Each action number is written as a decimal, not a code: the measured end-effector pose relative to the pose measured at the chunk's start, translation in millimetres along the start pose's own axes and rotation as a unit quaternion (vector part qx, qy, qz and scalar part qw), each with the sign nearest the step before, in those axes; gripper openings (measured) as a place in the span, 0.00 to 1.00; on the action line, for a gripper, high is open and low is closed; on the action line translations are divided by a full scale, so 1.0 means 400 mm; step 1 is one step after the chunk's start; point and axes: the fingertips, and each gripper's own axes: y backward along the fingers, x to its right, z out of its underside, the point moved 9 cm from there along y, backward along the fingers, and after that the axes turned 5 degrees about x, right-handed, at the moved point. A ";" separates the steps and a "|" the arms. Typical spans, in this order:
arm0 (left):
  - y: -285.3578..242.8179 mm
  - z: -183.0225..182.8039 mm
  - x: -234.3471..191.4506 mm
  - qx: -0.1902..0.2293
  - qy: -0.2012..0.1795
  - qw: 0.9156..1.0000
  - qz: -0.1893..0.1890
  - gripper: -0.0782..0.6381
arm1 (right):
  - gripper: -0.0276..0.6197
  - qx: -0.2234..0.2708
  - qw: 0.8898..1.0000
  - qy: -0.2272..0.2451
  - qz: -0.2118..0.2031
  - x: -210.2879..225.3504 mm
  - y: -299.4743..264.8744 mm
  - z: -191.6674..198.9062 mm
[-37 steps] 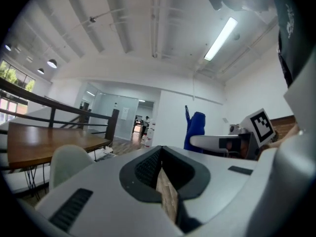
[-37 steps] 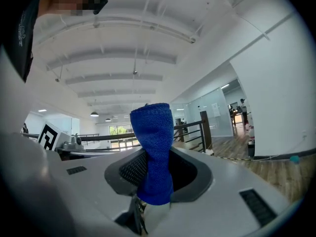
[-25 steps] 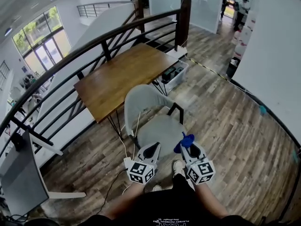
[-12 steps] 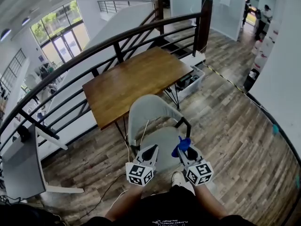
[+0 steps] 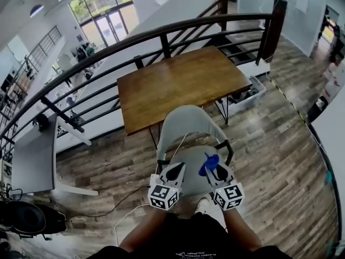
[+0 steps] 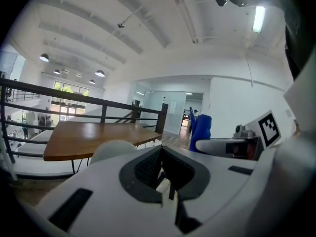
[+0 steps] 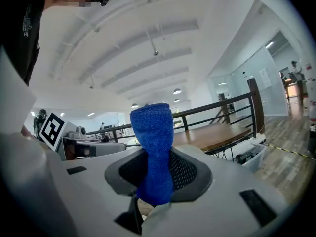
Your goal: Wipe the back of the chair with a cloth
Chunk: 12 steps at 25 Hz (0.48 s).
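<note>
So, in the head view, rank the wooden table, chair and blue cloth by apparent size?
Largest: wooden table.
Then the chair.
Smallest by far: blue cloth, even though it sits nearest the camera.

Wood-plank floor (image 5: 280,144) under grey chair (image 5: 188,124), wooden table (image 5: 178,82) and clear storage bin (image 5: 246,97).

Bright, even daylight comes from the tall windows (image 5: 105,9) at the head view's upper left; I see only soft shadows. A ceiling strip light (image 6: 257,18) glares upper right in the left gripper view. Fisheye bends the railing (image 5: 161,34); both gripper views' corners go black. The cloth (image 7: 154,152) is sharp.
</note>
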 end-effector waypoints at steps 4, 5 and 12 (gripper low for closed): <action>0.007 0.014 -0.028 -0.009 0.004 0.999 -0.035 0.12 | 0.22 -0.013 1.000 -0.001 -0.027 0.015 -0.049 0.015; 0.012 0.018 -0.039 -0.011 0.005 0.999 -0.046 0.12 | 0.22 -0.016 0.999 -0.002 -0.032 0.015 -0.062 0.019; 0.028 0.026 -0.138 -0.005 0.020 0.996 -0.083 0.12 | 0.22 -0.033 0.997 0.011 -0.065 -0.008 -0.169 0.026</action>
